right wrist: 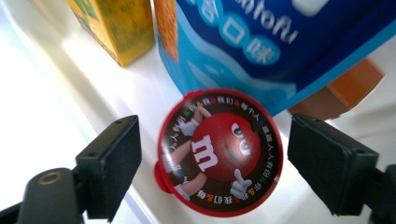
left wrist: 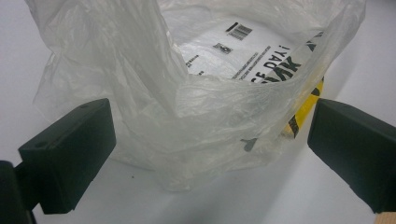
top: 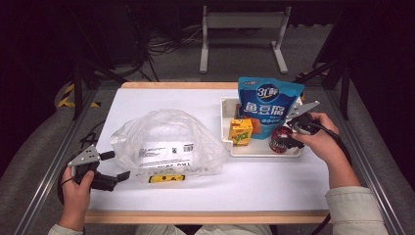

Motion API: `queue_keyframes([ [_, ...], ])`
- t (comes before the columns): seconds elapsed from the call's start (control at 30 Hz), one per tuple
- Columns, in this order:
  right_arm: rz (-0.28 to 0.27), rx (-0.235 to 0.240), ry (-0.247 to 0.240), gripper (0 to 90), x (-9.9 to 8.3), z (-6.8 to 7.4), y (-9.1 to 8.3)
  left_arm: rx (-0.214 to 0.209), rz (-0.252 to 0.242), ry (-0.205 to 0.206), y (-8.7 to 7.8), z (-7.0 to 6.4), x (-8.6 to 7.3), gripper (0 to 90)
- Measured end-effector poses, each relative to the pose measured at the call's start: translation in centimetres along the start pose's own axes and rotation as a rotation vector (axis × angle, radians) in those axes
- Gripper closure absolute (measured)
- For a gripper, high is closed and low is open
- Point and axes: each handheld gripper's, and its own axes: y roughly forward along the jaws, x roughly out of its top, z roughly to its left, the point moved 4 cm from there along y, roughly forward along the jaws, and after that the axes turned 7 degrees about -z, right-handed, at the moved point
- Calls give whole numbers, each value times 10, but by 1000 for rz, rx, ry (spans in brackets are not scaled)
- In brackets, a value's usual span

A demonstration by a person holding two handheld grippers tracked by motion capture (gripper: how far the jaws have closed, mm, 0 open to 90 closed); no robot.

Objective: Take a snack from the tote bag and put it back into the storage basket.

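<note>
Right claw point(right wrist: 215, 158) released, straddling M&M tub point(right wrist: 218, 151); left claw point(left wrist: 205, 154) released at plastic bag point(left wrist: 187, 93).
Centre on the lid, clench evenly, lift straight from tray point(top: 226, 125).

Blue pouch point(right wrist: 261, 42) blurred, cut off at the top — brown box point(right wrist: 343, 91) mostly hidden behind it.

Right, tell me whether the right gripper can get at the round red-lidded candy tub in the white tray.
Probably yes: the right gripper is open with a jaw either side of the candy tub, nothing between; the blue pouch stands just behind.
</note>
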Motion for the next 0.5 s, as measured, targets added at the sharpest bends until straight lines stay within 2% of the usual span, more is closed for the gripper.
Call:
queue_keyframes([
  [0.1, -23, -6, -12, 203, 5, 4, -7, -5, 0, -1, 1, 0, 0, 17],
  [0.23, -46, -4, -31, 270, 11, 12, -15, -4, -2, -5, 1, -1, 0, 16],
  [0.33, -52, 16, -40, 379, 14, 20, -18, -4, -2, -2, 1, -1, 0, 17],
  [0.5, -27, 67, -53, 635, 14, 31, -16, -3, -3, 1, 0, 0, 0, 17],
])
